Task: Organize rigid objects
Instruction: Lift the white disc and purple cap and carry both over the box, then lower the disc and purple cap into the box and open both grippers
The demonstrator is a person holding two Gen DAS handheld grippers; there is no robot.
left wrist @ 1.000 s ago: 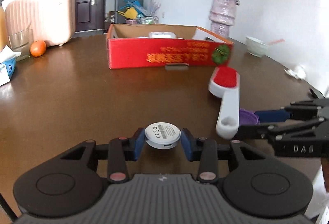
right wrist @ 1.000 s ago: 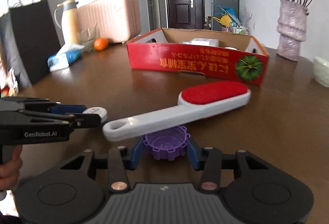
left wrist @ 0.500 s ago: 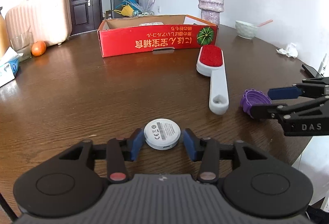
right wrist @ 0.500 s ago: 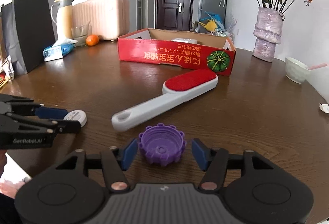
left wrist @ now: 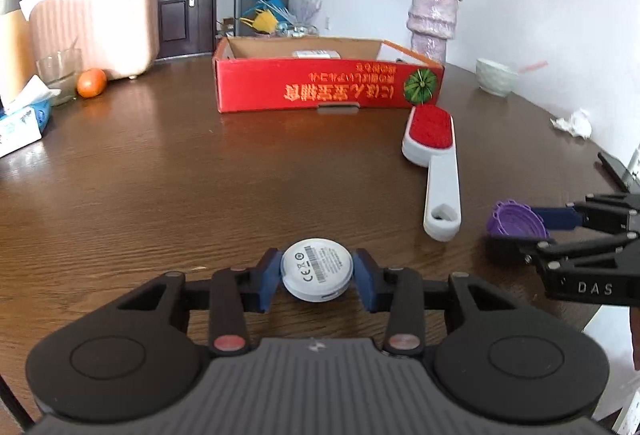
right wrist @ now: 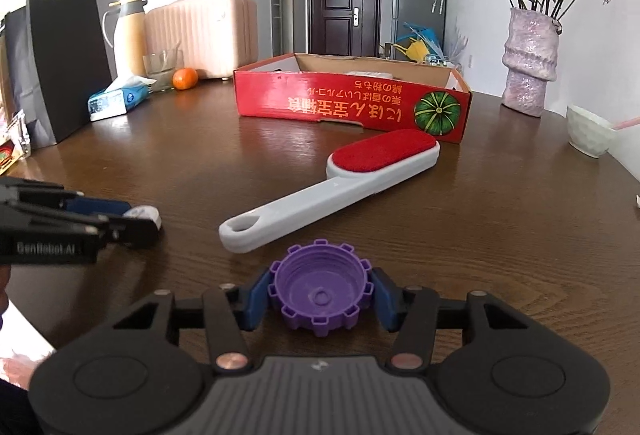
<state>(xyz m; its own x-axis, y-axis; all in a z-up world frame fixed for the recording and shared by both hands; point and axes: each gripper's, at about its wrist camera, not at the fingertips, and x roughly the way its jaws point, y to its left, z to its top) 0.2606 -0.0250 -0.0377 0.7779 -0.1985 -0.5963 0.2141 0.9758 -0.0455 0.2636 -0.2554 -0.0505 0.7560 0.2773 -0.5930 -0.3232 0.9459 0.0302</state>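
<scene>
- White plastic fills the low centre of the left wrist view: a round white puck with a printed label (left wrist: pixel 317 269) sits between the blue pads of the left gripper (left wrist: pixel 317 277), which are closed on it. Half a second ago the pads stood slightly apart from the puck on the tabletop; now they touch its sides and it looks lifted, so I judge the pick is done.
- At the right edge of the same view, the right gripper (left wrist: pixel 520 227) holds a purple ribbed screw cap (left wrist: pixel 516 222) tilted and clear of the brown wooden table (left wrist: pixel 160 187).
- The left tool is level and low, aimed at the open red cardboard box (left wrist: pixel 320 91) in the upper middle; a white-handled lint brush with a red pad (left wrist: pixel 436 159) lies right of centre, its head just beside the box.
- Purple dominates the low centre of the right wrist view: the cap (right wrist: pixel 320 293), hollow side up, is clamped between the right gripper's (right wrist: pixel 320 297) blue pads, which earlier stood apart from it.
- At the left edge the left gripper (right wrist: pixel 136 223) shows the puck's white rim (right wrist: pixel 144 214).
- With both pieces gripped, carrying them to the box (right wrist: pixel 352 107) in the upper middle seems next; the brush (right wrist: pixel 332 191) remains on the table (right wrist: pixel 500 219).
</scene>
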